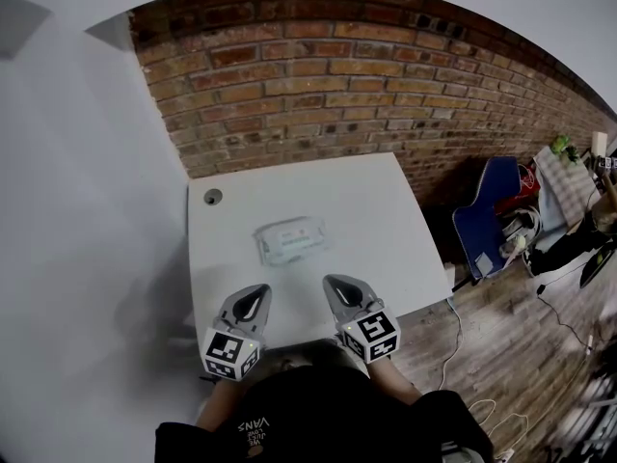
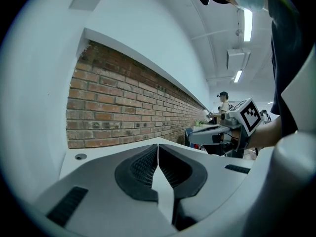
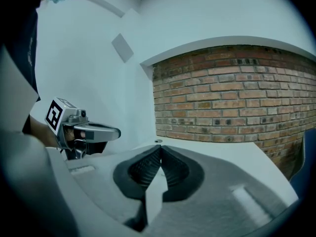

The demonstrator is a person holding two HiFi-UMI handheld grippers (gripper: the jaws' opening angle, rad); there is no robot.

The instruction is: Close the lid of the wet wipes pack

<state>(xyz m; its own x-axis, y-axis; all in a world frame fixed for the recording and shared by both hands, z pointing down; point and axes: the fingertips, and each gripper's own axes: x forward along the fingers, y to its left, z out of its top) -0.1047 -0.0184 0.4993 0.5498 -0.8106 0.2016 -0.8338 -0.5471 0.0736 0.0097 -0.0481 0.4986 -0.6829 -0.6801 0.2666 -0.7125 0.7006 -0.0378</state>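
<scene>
White wet wipes pack (image 1: pixel 290 240), pale green label, lies flat mid-frame on white table (image 1: pixel 386 210). Left gripper (image 1: pixel 256 299) and right gripper (image 1: pixel 340 288) sit lower centre, below the pack and not touching it. Both have jaws pressed together, holding nothing.

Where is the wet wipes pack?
In the head view, the wet wipes pack lies on the white table, ahead of the left gripper and right gripper.

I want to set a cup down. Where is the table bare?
Bare: the table right of the wipes pack, the strip between pack and brick wall, and the left side in front of the cable hole. Crowded: the near edge, where the left gripper and right gripper hover.
</scene>
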